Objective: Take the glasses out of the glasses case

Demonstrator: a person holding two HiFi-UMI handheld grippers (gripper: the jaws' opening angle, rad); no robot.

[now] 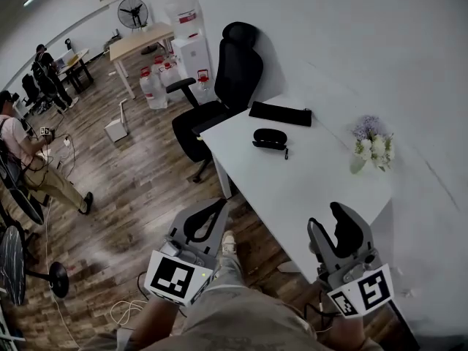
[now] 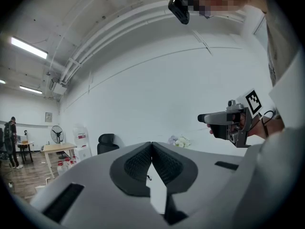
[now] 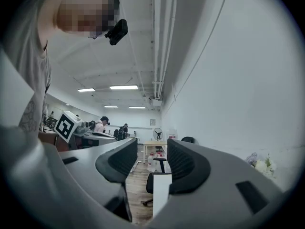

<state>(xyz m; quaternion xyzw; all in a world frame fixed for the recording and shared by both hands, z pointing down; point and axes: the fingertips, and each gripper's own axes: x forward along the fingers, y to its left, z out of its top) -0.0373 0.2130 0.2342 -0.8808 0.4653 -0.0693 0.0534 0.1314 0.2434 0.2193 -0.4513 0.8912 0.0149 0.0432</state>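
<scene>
A black glasses case (image 1: 270,139) lies closed on the white table (image 1: 307,189), towards its far side; no glasses show. Both grippers are held near the person, short of the table's near edge and well away from the case. My left gripper (image 1: 219,206) (image 2: 151,144) has its jaws shut together, tips touching, with nothing between them. My right gripper (image 1: 330,216) (image 3: 151,151) stands open with an empty gap between its pads. The left gripper view also catches the right gripper (image 2: 224,120) at the right. The case is hidden in both gripper views.
A long flat black pouch (image 1: 280,113) lies behind the case. A bunch of pale flowers (image 1: 373,146) stands at the table's right side. A black office chair (image 1: 232,79) stands at the far left corner. Water bottles (image 1: 157,82) and a seated person (image 1: 29,159) are farther left.
</scene>
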